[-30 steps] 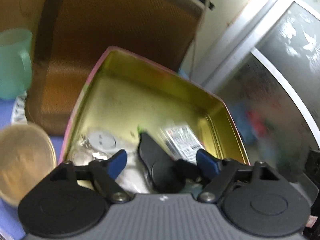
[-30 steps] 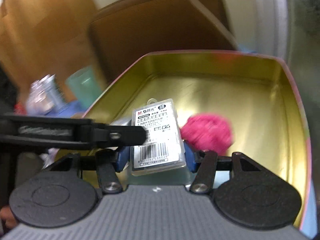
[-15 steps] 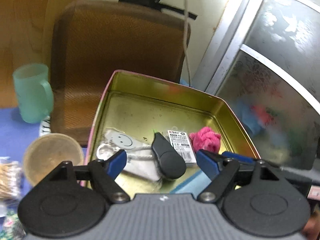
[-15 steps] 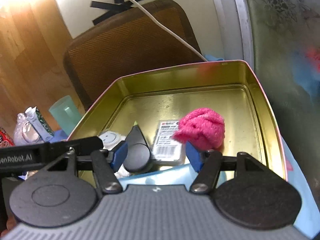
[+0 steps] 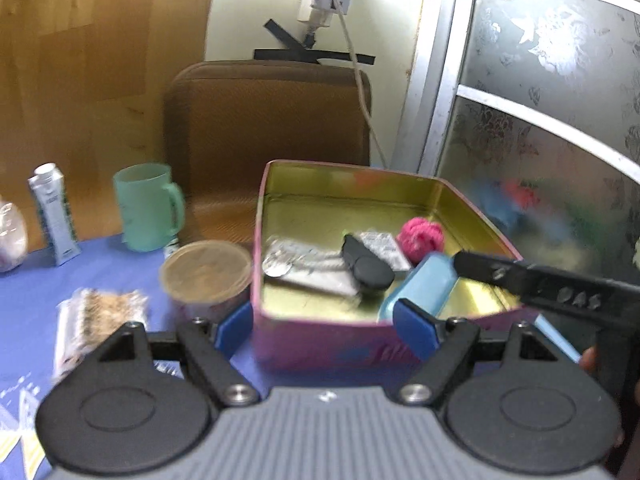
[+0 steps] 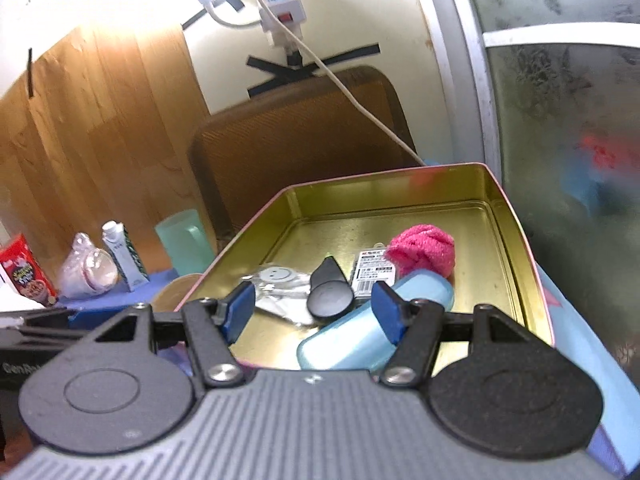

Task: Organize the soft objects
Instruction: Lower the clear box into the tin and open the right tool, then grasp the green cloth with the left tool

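Fuzzy pink ball (image 6: 424, 249) in rect. tin (image 6: 516, 232)

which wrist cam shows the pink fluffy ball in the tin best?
Right wrist: the pink fluffy ball is sharper there, its texture readable, beside the light blue case. Left wrist shows it smaller and blurrier at the far side of the tin.

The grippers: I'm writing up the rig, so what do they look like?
Both match. The left gripper and right gripper each have a ribbed grey body, two round black discs, black linkage bars with silver screws, and blue pads on the fingers. In the left wrist view, the right gripper's black side bears pale lettering, too blurred to read.
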